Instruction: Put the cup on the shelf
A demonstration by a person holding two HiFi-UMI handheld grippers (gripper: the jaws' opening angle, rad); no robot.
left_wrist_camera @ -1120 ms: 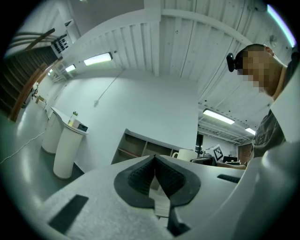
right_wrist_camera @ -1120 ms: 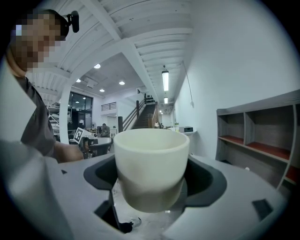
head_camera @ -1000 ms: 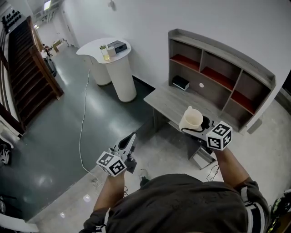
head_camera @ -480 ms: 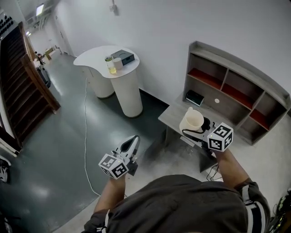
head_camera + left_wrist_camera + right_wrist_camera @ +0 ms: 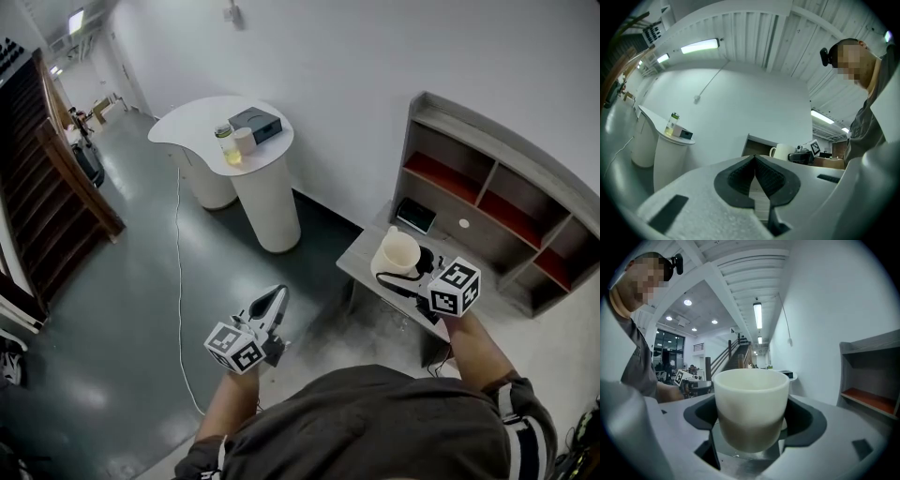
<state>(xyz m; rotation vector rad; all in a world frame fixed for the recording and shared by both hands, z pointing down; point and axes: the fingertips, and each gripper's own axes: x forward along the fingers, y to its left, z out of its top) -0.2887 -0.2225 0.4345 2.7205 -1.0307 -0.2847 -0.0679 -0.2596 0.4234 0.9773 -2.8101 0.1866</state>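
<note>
Right gripper (image 5: 403, 270): jaws wide, clamped on upright cream ceramic cup (image 5: 751, 401). Left gripper (image 5: 754, 161): closed, empty. Just ahead: grey wooden desk (image 5: 361, 265). Beyond: grey shelf unit with red-floored compartments (image 5: 506, 148). Risks: the smooth cup wall could slip, and the rim could clip a shelf board.

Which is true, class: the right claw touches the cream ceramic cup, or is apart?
Touching. The right gripper view shows the right claw with dark pads pressing both sides of the cream ceramic cup.
</note>
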